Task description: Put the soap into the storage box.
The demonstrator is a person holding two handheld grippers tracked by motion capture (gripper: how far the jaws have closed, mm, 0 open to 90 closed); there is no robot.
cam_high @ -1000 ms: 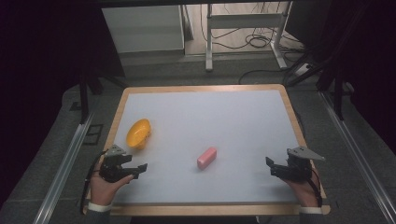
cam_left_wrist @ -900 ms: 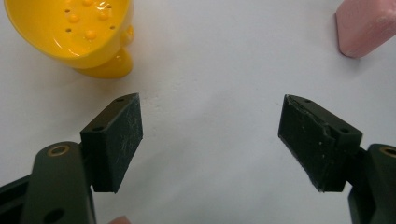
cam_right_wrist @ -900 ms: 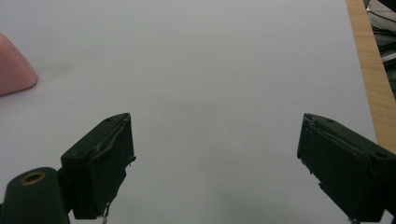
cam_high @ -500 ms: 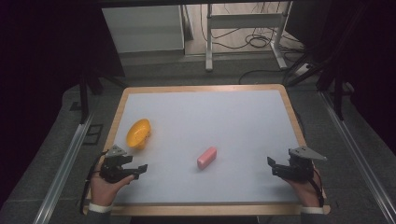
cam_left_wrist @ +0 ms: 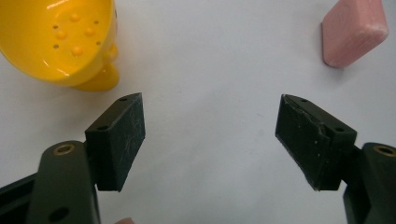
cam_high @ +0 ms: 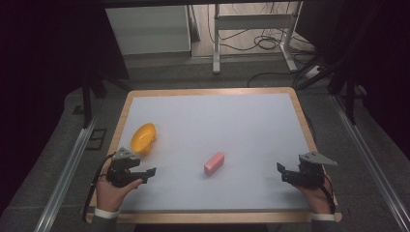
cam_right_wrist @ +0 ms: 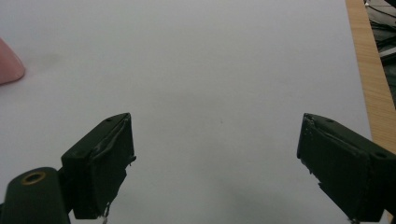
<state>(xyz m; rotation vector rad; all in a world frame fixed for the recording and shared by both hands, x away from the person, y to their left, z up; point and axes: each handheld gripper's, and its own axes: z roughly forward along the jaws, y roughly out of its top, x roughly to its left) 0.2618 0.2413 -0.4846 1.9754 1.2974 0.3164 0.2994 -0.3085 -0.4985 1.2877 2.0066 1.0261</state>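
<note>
While both tongs gape empty, left tongs (cam_left_wrist: 210, 135) sit near the yellow bowl (cam_left_wrist: 60, 42).

A: Left gripper (cam_high: 147, 172)?
B: Held low in the left hand (cam_high: 113, 191), jaws spread wide, nothing between.
A: Right gripper (cam_high: 282, 172)?
B: Same in the right hand (cam_high: 316, 188), jaws wide apart, pointing inward.
</note>
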